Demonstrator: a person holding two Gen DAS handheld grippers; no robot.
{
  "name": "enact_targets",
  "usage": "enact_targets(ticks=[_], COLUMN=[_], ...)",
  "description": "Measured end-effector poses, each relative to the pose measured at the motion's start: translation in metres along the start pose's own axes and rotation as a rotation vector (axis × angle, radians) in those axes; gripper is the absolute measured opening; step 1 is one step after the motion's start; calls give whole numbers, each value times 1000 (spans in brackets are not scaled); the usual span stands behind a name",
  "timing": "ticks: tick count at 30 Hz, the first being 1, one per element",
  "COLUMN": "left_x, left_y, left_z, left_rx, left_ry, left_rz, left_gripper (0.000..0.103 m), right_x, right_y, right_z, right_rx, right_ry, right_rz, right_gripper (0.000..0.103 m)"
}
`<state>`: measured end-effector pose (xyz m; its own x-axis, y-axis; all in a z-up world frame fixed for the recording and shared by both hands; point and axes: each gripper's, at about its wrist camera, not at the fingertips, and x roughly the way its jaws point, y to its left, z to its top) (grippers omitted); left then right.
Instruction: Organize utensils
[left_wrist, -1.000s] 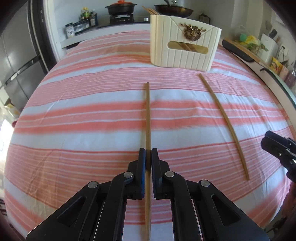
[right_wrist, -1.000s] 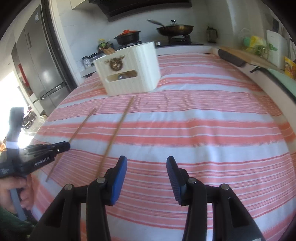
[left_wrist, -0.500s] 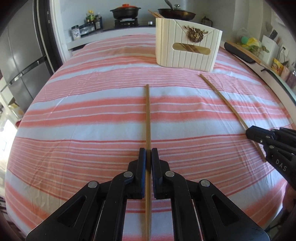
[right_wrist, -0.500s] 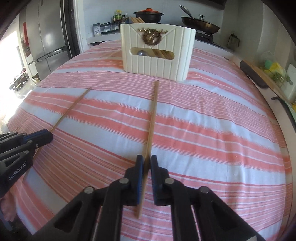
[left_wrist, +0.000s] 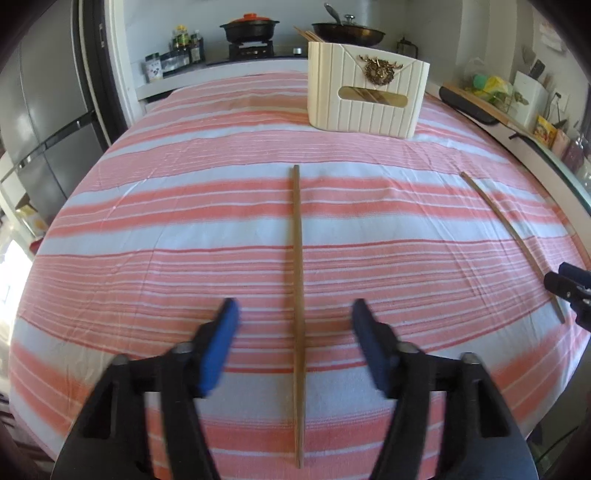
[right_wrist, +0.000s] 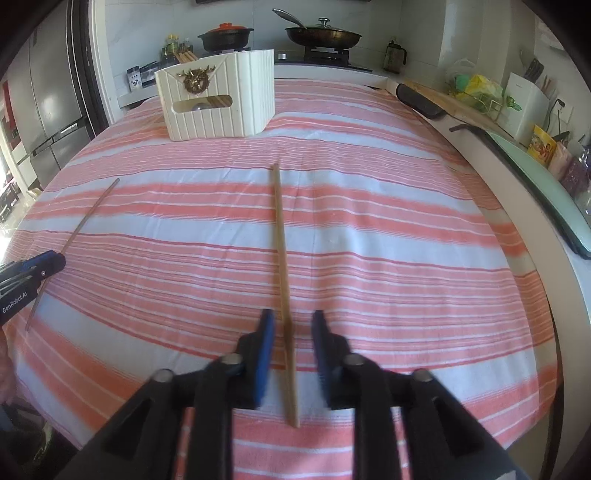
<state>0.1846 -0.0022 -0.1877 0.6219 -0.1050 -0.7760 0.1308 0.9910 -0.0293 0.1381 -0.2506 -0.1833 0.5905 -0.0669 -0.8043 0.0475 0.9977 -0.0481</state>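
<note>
1. Half a second ago both tongs were clamped on a chopstick; now the left tongs (left_wrist: 295, 347) gape wide and the right tongs (right_wrist: 291, 347) are parted, nothing gripped.
2. Likely a release to regrip, so neither chopstick is near the holder (left_wrist: 367, 96) yet.
3. The left chopstick (left_wrist: 297, 258) lies between the left tongs; the right chopstick (right_wrist: 282, 258) between the right tongs, both thin, brown, flat on the striped worktop (left_wrist: 147, 229), pointing ahead.

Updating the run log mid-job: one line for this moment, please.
left tongs: open, astride left chopstick | right tongs: open, astride right chopstick | holder: beyond
</note>
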Motion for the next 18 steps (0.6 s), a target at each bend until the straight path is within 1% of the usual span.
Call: enact_targets(ticks=[1, 3, 6, 9, 12, 14, 16, 18], left_x=[-2, -3, -8, -12, -12, -9, -3, 4], left_y=[1, 3, 6, 15, 23, 26, 26, 22], left_z=[-3, -7, -12, -10, -1, 9, 21, 33], left_rx=[3, 20, 48, 48, 43, 53, 74, 107], left_ry=[0, 20, 38, 63, 87, 97, 120, 136], left_rz=[-6, -13, -21, -58, -114, -136, -155, -167], left_gripper=[83, 83, 83, 83, 83, 83, 84, 84], right_x=[-3, -5, -1, 4, 8, 10, 14, 22], right_y=[-2, -4, -6, -8, -8, -7, -6, -6], right_z=[0, 1, 3, 4, 9, 15, 22, 28], right_rx=[12, 16, 18, 23, 12, -12, -39, -76], right_ry=[-19, -24, -1, 27, 63, 85, 107, 146], right_rz=[5, 11, 45, 79, 118, 137, 149, 148], right_gripper=[59, 59, 59, 59, 59, 59, 59, 59])
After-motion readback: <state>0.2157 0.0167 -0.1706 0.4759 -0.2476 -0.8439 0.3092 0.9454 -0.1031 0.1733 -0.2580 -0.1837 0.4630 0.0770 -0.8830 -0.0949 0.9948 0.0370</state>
